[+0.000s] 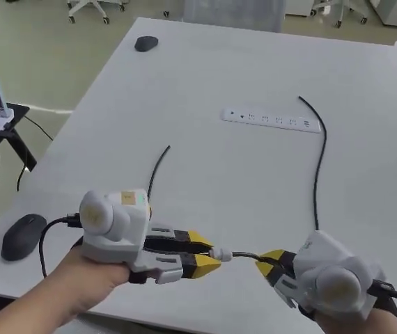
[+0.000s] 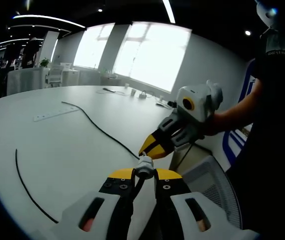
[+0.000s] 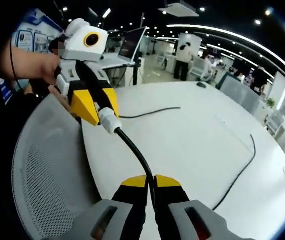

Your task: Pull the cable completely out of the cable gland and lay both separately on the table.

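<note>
While the left gripper (image 1: 211, 255) is clamping its yellow jaws on the white cable gland (image 1: 221, 255), the right gripper (image 1: 268, 263) is pinching the black cable (image 1: 244, 256) just beside it, with a short span bridging the two. Both are hovering above the near edge of the white table (image 1: 254, 188), so gland and cable are hanging in the air, not resting on it. In the right gripper view the cable is plainly entering the gland's mouth, so the pull is the step in hand and the separation is not yet done. More black cable is lying on the table beyond each gripper; whether the stretch behind the left one is a tail threaded through the gland, I cannot tell. The next move, as I judge it, is calling for a straight draw along the gland's axis — left gripper gripping firmly, right one pulling away, perhaps regripping closer if a long tail is following.
</note>
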